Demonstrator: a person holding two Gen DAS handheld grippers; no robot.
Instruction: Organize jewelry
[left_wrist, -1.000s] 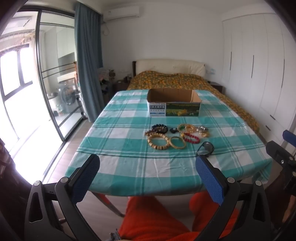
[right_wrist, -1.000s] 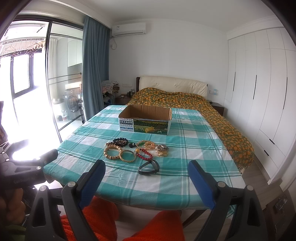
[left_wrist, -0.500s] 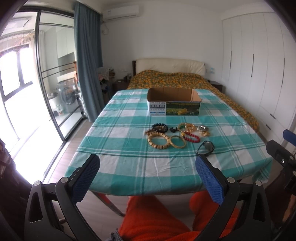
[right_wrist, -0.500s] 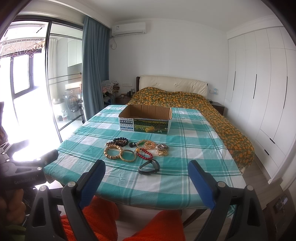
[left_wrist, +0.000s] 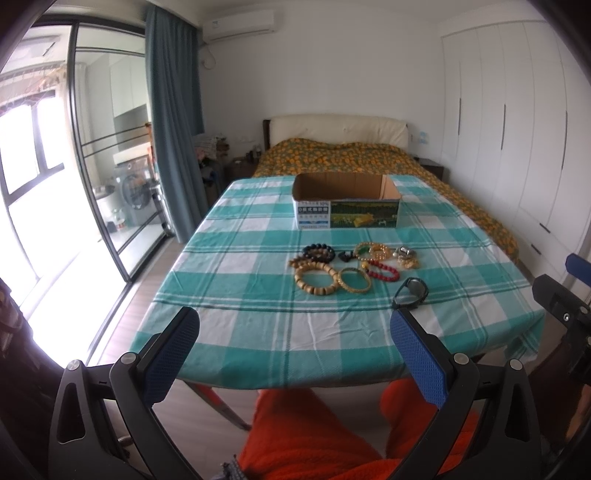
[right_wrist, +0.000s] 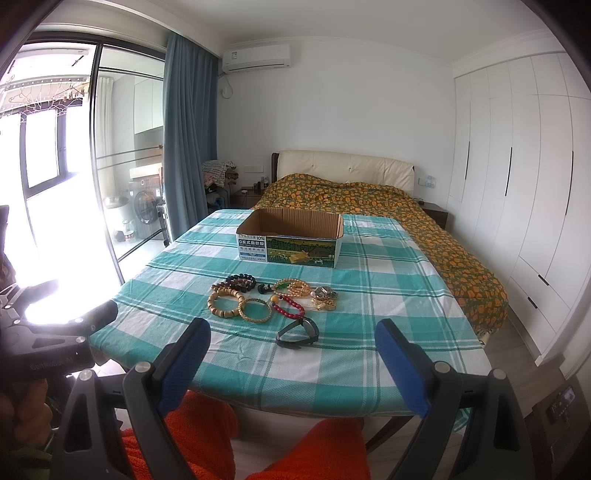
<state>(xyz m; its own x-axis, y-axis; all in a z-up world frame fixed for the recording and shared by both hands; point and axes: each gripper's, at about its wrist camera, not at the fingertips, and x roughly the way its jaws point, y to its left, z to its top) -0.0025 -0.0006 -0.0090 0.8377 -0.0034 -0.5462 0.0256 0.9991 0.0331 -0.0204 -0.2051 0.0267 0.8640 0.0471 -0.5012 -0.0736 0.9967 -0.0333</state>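
Nothing of the sorting looks done. The cardboard box (left_wrist: 346, 201) stands at the far middle of the tabletop (left_wrist: 236, 295), and as much of its inside as shows is bare. All the jewelry lies in a loose cluster nearer than the box: a dark bead bracelet (left_wrist: 318, 253), a wooden bead bracelet (left_wrist: 317, 278) touching a gold bangle (left_wrist: 354, 280), a red bead bracelet (left_wrist: 382, 271), an amber bead bracelet (left_wrist: 373, 251), a small silver and gold heap (left_wrist: 406, 257) at the right, and a black wristband (left_wrist: 410, 293) nearest, just apart from the rest. Every piece is left to move, presumably into the box.

The left tongs (left_wrist: 291, 343) and right tongs (right_wrist: 291, 354) both hang short of the near table edge, jaws spread wide, nothing between them.

The left view shows the right tongs' dark body and a blue pad at its right edge; the right view shows the left tongs' body and the hand on it at its left. The right view looks more steeply into the box and shows the wardrobe's lower drawers.
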